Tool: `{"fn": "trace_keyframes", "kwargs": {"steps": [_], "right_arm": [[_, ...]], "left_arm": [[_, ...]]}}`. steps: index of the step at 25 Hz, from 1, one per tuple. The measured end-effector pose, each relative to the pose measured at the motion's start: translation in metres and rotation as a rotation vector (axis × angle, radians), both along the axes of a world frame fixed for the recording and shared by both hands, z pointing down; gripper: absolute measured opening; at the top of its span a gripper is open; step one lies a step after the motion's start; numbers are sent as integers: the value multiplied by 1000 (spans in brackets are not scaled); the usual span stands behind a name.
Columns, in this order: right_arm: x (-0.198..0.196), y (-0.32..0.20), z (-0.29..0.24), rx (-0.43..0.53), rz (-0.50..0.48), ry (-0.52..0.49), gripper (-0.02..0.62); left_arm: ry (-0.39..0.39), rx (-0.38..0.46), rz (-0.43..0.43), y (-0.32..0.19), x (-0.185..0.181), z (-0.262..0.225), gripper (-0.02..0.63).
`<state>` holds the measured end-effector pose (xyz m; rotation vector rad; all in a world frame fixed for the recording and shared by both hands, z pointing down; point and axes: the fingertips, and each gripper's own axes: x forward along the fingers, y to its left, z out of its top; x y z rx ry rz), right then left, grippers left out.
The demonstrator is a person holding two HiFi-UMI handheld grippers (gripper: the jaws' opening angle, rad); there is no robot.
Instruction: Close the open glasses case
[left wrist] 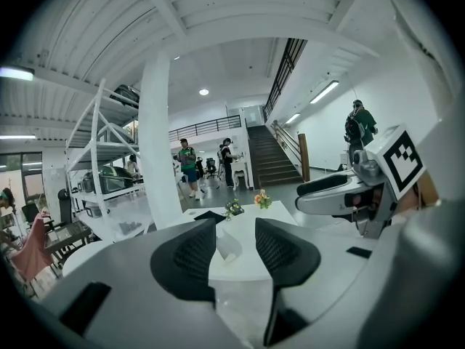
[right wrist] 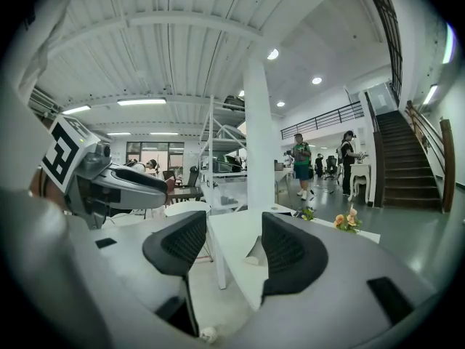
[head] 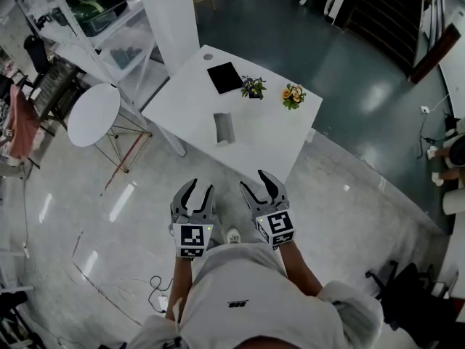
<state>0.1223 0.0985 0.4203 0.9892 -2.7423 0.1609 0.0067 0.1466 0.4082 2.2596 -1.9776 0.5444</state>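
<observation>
The open glasses case point(head: 224, 128), grey with a pale lining, lies on the white table point(head: 269, 133) near its front half. Both grippers hang over the floor short of the table, well apart from the case. My left gripper point(head: 200, 185) is open and holds nothing; so is my right gripper point(head: 256, 180). In the left gripper view the case point(left wrist: 227, 244) shows far off between the open jaws of the left gripper point(left wrist: 234, 225). The right gripper view frames the case point(right wrist: 256, 249) beyond the right gripper point(right wrist: 233, 219).
On the table's far part lie a black flat pad point(head: 224, 77) and two small flower pots point(head: 253, 87) point(head: 293, 96). A round white side table point(head: 93, 115), a white pillar point(head: 174, 13) and shelving point(head: 94, 17) stand to the left. People stand far off near the stairs point(left wrist: 269, 162).
</observation>
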Motion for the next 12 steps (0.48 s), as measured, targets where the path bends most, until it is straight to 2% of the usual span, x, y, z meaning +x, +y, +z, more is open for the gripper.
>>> {"fn": "trace_keyframes", "kwargs": {"steps": [12], "right_arm": [[-39, -60, 11, -12, 56, 30, 236]], "left_arm": [[19, -6, 75, -70, -37, 12, 184]]}}
